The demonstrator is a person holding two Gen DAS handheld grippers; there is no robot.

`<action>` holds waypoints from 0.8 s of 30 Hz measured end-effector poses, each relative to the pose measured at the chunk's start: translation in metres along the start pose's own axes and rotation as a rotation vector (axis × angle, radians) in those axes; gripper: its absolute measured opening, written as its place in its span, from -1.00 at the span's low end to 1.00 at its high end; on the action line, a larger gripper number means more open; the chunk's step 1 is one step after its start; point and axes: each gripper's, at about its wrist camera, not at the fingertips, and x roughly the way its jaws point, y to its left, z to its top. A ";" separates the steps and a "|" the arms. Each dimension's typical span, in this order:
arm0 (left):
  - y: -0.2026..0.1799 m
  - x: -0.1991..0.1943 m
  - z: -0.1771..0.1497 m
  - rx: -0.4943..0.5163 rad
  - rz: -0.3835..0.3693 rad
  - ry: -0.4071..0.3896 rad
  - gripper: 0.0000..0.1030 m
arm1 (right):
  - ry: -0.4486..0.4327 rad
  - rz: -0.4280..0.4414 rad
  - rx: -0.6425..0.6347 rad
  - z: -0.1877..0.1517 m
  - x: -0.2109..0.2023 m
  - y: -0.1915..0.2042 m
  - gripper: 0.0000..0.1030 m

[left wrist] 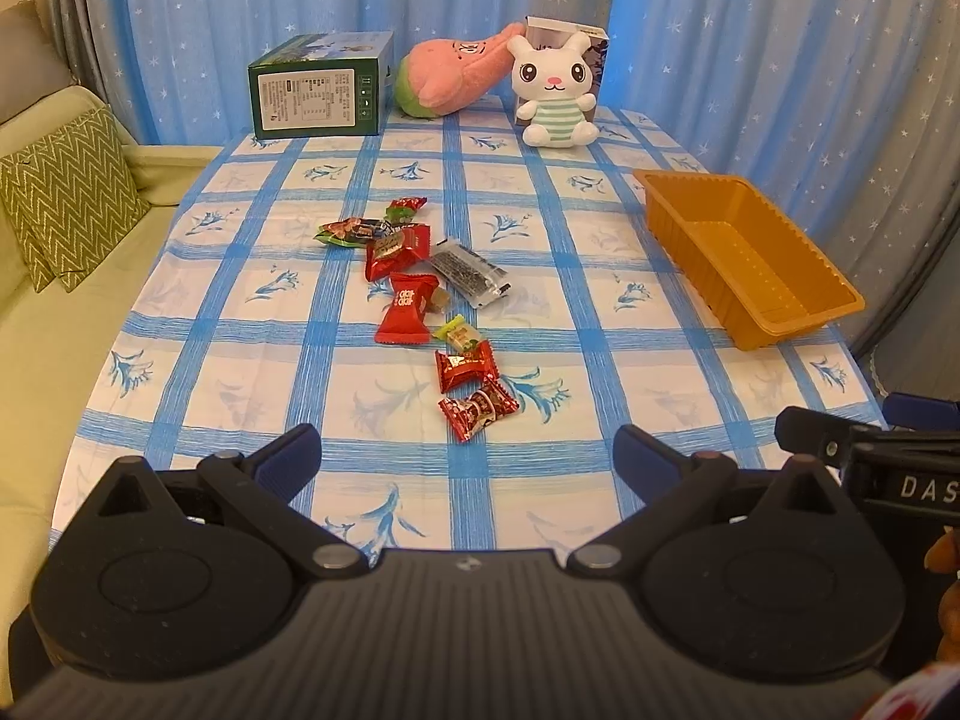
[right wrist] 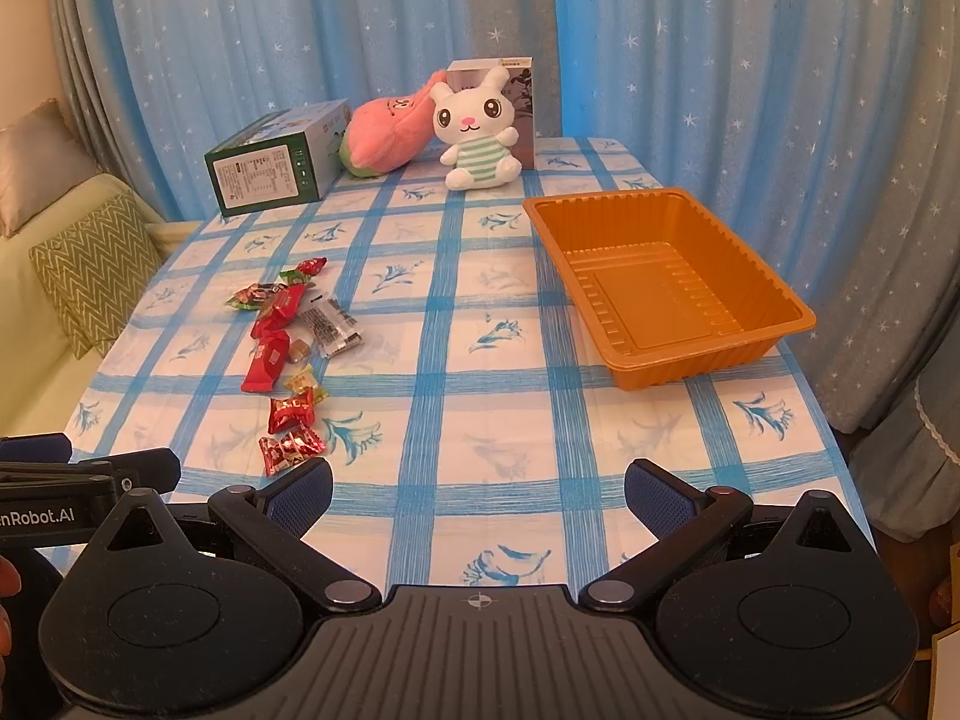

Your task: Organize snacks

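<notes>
Several wrapped snacks lie scattered mid-table: red candy packets (left wrist: 477,408) (right wrist: 291,449), a larger red packet (left wrist: 408,307) (right wrist: 266,360), a grey-and-clear packet (left wrist: 471,273) (right wrist: 330,324) and green-red ones (left wrist: 348,232) (right wrist: 255,295). An empty orange plastic tray (left wrist: 780,306) (right wrist: 708,354) stands at the right. My left gripper (left wrist: 468,456) hovers open above the near table edge, just short of the closest red candy. My right gripper (right wrist: 478,495) is open too, over bare cloth, with the snacks to its left and the tray ahead on its right.
At the table's far end stand a green box (left wrist: 318,87) (right wrist: 270,171), a pink plush (left wrist: 456,69) (right wrist: 390,135), a white rabbit plush (left wrist: 555,93) (right wrist: 477,132) and a carton behind it. A sofa with a zigzag cushion (left wrist: 66,204) borders the left; blue curtains hang behind.
</notes>
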 end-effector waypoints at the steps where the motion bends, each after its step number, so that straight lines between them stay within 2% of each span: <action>1: 0.000 0.000 0.000 0.000 0.000 0.000 1.00 | 0.000 0.000 0.000 0.000 0.000 -0.001 0.99; 24: -0.002 -0.001 0.000 0.001 -0.001 -0.003 1.00 | 0.000 -0.002 -0.002 0.001 0.000 0.000 0.99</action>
